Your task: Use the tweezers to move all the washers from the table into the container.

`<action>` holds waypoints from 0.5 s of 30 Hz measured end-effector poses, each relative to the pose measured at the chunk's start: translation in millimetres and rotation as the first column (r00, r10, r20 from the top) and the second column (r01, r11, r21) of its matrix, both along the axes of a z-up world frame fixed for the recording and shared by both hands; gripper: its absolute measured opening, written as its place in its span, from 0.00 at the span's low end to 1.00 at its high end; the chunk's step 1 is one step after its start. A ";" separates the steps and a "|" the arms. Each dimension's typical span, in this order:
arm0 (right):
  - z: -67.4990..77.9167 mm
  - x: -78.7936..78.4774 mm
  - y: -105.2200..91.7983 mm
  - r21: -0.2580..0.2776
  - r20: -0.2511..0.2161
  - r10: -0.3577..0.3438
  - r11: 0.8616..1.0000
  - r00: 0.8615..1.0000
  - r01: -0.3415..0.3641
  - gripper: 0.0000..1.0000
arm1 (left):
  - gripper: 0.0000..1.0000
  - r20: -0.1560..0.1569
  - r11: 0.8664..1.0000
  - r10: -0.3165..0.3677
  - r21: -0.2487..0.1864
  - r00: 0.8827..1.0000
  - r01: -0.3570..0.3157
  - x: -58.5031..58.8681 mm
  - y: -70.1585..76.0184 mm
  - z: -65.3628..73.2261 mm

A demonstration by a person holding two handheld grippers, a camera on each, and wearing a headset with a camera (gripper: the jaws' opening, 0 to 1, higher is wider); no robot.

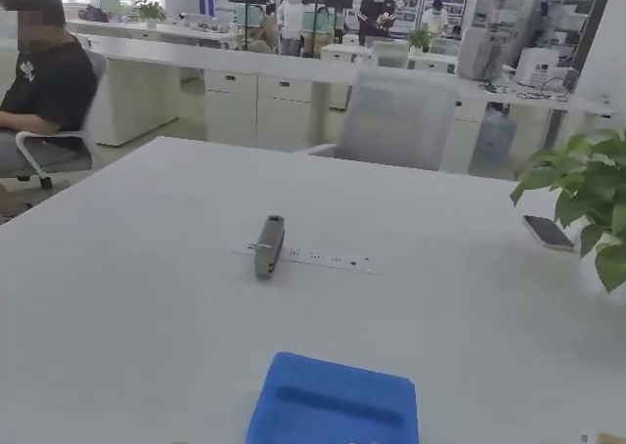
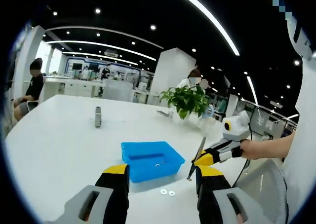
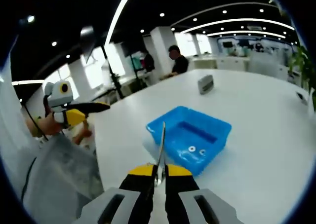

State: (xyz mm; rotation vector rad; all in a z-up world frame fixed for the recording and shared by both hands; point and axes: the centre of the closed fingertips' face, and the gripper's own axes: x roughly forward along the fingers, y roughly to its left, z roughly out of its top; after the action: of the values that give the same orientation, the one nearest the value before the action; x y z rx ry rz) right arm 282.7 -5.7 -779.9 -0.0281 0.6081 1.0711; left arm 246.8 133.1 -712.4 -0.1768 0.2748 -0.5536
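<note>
the white table (image 1: 127,307) carries a plant (image 1: 587,195) at its right edge. a blue container (image 1: 333,405) sits at the near edge, and a grey device (image 1: 269,245) lies farther back. the left gripper (image 2: 163,177) hovers just short of the container, jaws apart and empty. the right gripper (image 3: 158,170) has its jaws clamped on the tweezers (image 3: 161,145), whose tips are close by a corner of the container. two washers (image 3: 191,148) lie inside the container. two more washers (image 2: 163,191) lie on the table just beside it.
</note>
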 end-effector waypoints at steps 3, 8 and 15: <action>6.6 3.0 2.9 -0.005 0.014 0.009 1.000 1.000 -0.009 0.03 | 0.61 0.023 0.999 0.026 0.029 0.999 -0.027 0.3 2.3 1.2; 20.6 10.1 9.3 -0.002 0.038 0.022 1.000 0.999 -0.022 0.03 | 0.66 0.054 0.996 0.026 0.079 0.998 -0.031 -0.4 -0.3 2.9; 34.0 23.0 17.6 -0.011 0.070 0.025 1.000 0.997 -0.024 0.03 | 0.72 0.060 0.993 -0.004 0.119 0.998 -0.003 -1.4 -2.7 -0.9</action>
State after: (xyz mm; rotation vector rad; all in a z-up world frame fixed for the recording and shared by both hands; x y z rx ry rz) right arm 305.7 11.9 -745.9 -0.0815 0.5509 1.0863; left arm 245.4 130.3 -713.3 -0.0440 0.2487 -0.5404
